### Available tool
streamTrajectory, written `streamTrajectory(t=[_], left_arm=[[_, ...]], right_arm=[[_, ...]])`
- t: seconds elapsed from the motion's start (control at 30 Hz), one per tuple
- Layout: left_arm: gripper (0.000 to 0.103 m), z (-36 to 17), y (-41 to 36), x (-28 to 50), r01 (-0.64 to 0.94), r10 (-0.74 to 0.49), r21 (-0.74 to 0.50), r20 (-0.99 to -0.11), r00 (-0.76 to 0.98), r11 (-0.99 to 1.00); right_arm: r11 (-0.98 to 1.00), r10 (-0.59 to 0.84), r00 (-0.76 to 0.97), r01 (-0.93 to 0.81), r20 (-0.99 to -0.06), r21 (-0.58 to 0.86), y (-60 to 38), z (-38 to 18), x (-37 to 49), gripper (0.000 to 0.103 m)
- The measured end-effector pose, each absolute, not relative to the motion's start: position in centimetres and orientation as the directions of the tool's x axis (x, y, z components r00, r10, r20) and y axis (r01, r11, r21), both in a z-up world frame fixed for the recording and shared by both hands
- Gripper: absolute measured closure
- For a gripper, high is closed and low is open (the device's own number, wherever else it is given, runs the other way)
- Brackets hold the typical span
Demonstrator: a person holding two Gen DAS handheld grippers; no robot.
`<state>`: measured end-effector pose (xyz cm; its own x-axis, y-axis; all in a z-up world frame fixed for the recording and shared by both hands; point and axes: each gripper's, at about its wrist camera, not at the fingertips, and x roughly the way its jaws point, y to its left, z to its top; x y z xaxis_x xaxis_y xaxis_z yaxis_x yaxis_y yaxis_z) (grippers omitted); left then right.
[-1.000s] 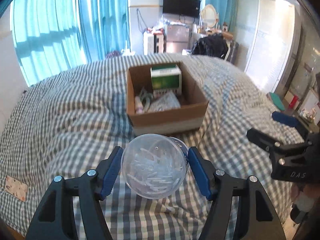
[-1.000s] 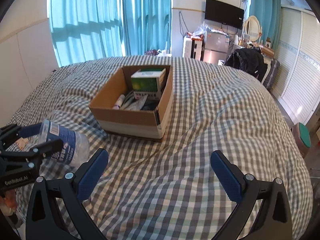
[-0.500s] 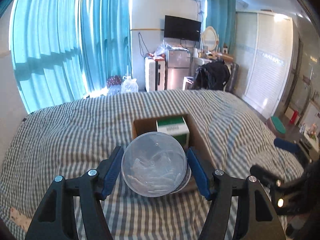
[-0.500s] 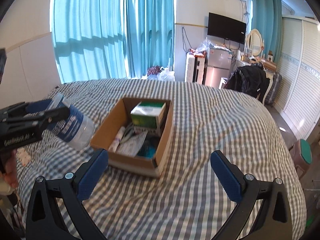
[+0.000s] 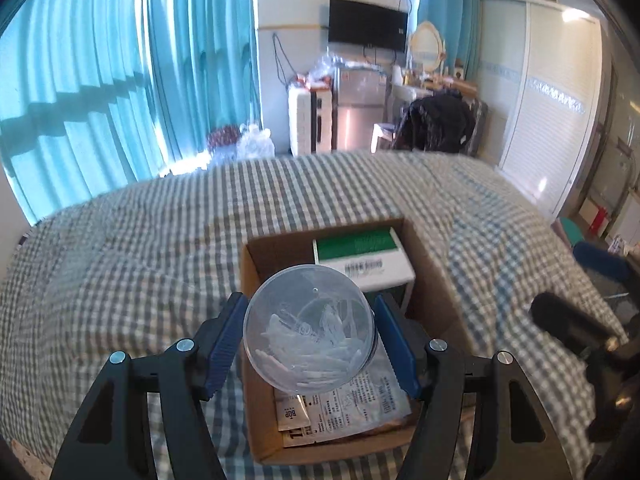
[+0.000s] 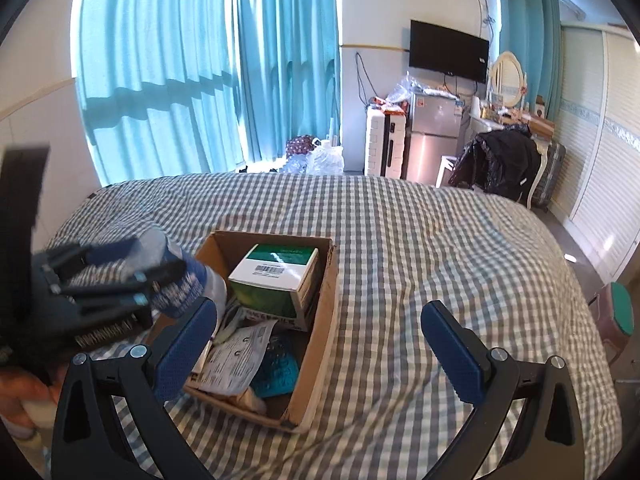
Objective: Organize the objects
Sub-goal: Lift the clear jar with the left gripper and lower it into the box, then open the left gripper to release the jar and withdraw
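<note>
While left gripper (image 5: 310,344) clamps round clear jar (image 5: 309,328), cardboard box (image 5: 434,276) sits below

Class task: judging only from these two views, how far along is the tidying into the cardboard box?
Done: a green-and-white carton and printed sachets already lie in the cardboard box. In hand: the left claw grips a clear plastic jar over the box. Left: releasing it inside. The right claw is open, holding nothing.
</note>
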<state>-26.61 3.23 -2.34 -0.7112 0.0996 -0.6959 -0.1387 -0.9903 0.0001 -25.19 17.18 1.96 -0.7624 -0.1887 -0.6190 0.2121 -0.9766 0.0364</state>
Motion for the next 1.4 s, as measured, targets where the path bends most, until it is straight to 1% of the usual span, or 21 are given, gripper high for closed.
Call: streamTrajectory(t=[0.13, 0.17, 0.27, 0.4, 0.6, 0.7, 0.73, 0.77, 0.8, 0.9, 0.97, 1.1, 1.23, 1.4], left_arm=[[0.037, -5.1, 3.6, -27.5, -0.147, 0.093, 0.009, -0.734, -0.672, -0.989], [0.039, -5.6, 3.6, -27.7, -0.149, 0.093, 0.009, -0.740, -0.666, -0.989], [0.039, -6.5, 3.7, -27.7, -0.158, 0.102, 0.005, -0.746, -0.659, -0.987], [0.039, -6.7, 4.3, -27.3, -0.174, 0.105, 0.014, -0.751, -0.652, -0.985], [0.037, -5.4, 4.4, -26.5, -0.162, 0.096, 0.015, -0.746, -0.659, -0.987], [0.031, -3.9, 4.2, -25.6, -0.152, 0.080, 0.031, -0.735, -0.674, -0.988], [0.028, -3.3, 4.1, -25.3, -0.148, 0.075, 0.037, -0.729, -0.681, -0.988], [0.019, -2.5, 4.1, -24.9, -0.140, 0.065, 0.045, -0.722, -0.689, -0.989], [0.017, -1.7, 4.0, -24.3, -0.128, 0.053, 0.052, -0.714, -0.698, -0.990], [0.017, 0.9, 4.0, -22.6, -0.120, 0.051, 0.052, -0.690, -0.722, -0.991], [0.011, 2.8, 3.8, -21.1, -0.110, 0.047, 0.052, -0.669, -0.742, -0.993], [0.007, 6.5, 3.4, -18.1, -0.089, 0.034, 0.062, -0.607, -0.794, -0.994], [0.001, 9.8, 2.9, -15.3, -0.046, 0.001, 0.069, -0.544, -0.839, -0.997], [0.000, 12.3, 1.6, -11.8, 0.002, -0.021, 0.042, -0.465, -0.885, -0.999]], right_arm=[[-0.978, -0.180, -0.737, 0.205, -0.651, 0.039, 17.2, -0.4, -26.6, 0.000], [-0.978, -0.179, -0.731, 0.204, -0.658, 0.040, 17.3, -0.9, -26.8, 0.000], [-0.979, -0.176, -0.713, 0.199, -0.678, 0.045, 17.4, -2.2, -27.3, 0.000], [-0.981, -0.168, -0.704, 0.191, -0.690, 0.044, 17.5, -3.0, -27.3, 0.000], [-0.982, -0.161, -0.715, 0.182, -0.680, 0.041, 17.7, -2.1, -26.5, 0.000], [-0.984, -0.150, -0.721, 0.175, -0.676, 0.031, 17.6, -1.0, -25.5, 0.000], [-0.984, -0.147, -0.724, 0.174, -0.674, 0.028, 17.6, -0.5, -25.0, 0.000], [-0.984, -0.146, -0.725, 0.175, -0.673, 0.025, 17.7, -0.1, -24.6, 0.000], [-0.984, -0.144, -0.729, 0.175, -0.670, 0.021, 17.7, 0.5, -24.2, 0.000], [-0.987, -0.131, -0.752, 0.163, -0.646, 0.010, 18.1, 2.7, -22.2, 0.000], [-0.987, -0.133, -0.772, 0.158, -0.621, 0.015, 18.4, 4.6, -20.5, 0.000], [-0.988, -0.129, -0.814, 0.152, -0.567, 0.007, 19.0, 8.2, -17.3, 0.000], [-0.989, -0.133, -0.860, 0.144, -0.493, 0.015, 19.4, 11.3, -13.7, 0.000], [-0.990, -0.139, -0.898, 0.121, -0.417, 0.069, 20.2, 12.9, -11.1, 0.000]])
